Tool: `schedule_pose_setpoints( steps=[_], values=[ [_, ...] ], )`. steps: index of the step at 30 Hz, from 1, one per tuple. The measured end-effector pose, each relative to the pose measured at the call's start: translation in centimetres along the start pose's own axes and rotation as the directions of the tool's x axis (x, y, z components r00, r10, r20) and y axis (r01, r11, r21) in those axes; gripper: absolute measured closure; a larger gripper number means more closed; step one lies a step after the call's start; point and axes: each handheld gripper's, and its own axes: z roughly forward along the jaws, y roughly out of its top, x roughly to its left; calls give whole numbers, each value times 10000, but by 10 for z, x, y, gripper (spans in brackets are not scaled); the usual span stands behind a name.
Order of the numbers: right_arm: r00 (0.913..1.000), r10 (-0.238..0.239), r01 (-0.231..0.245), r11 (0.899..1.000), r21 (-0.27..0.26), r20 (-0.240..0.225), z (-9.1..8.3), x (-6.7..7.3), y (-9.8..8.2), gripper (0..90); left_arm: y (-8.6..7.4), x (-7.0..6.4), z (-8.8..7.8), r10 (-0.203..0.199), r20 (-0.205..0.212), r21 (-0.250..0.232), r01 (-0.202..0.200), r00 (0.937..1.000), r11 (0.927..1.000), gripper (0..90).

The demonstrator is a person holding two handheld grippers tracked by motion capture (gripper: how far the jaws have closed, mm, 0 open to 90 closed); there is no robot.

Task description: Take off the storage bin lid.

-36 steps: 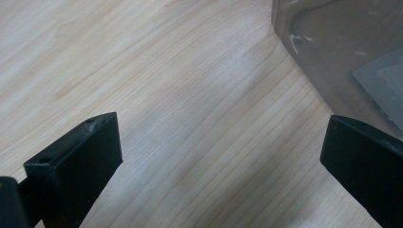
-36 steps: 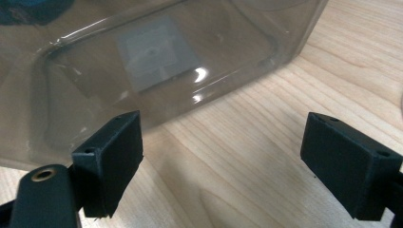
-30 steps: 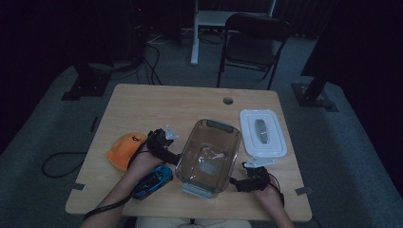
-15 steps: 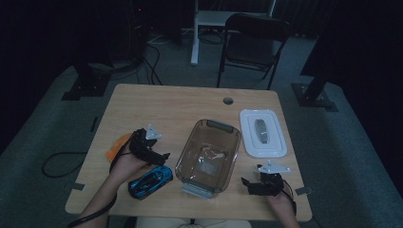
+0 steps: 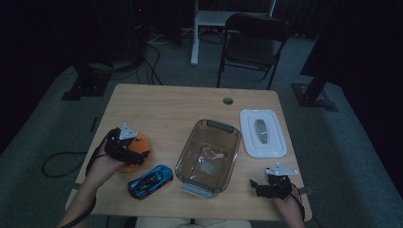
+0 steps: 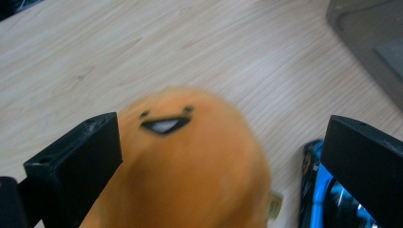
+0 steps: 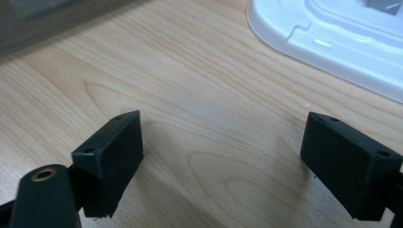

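An orange plush toy with a small smiling face lies at the table's left. My left gripper hangs over it. In the left gripper view the plush toy sits between the wide-open jaws of my left gripper. The left jaw is close against its side and the right jaw is well apart. A blue toy car lies just right of the toy, and the blue toy car peeks in beside the right jaw. My right gripper stands open over bare wood near the front right corner, and my right gripper holds nothing.
A clear glass container stands mid-table, and its corner shows ahead of the left gripper. A white lid lies to its right, and the white lid is just beyond the right jaws. A black chair stands behind the table.
My left gripper has moved left, away from the glass container, and now straddles the orange plush toy. My right gripper has drifted right and toward the table's front edge.
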Motion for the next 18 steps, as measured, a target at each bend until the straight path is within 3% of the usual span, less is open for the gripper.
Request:
schedule_pose_setpoints(
  steps=[5, 11, 14, 18],
  values=[
    [9998, 126, -125, 9999, 86, -120, 1, -1, 0, 129, -15, 10, -6, -132, 56, -20, 133, 9999, 9999, 6],
    [9998, 169, -168, 9998, 102, -112, 1, -1, 1, 124, -29, 16, 1, -358, -131, 533, 364, 9993, 9979, 6],
    [9998, 171, -170, 9998, 102, -112, 1, -1, 1, 124, -38, 22, 10, -657, -310, 875, 681, 9974, 9938, 6],
    [9998, 166, -165, 9998, 96, -114, 1, -1, 1, 124, -46, 29, 16, -1120, -156, 834, 1130, 9936, 9901, 6]
  ],
)
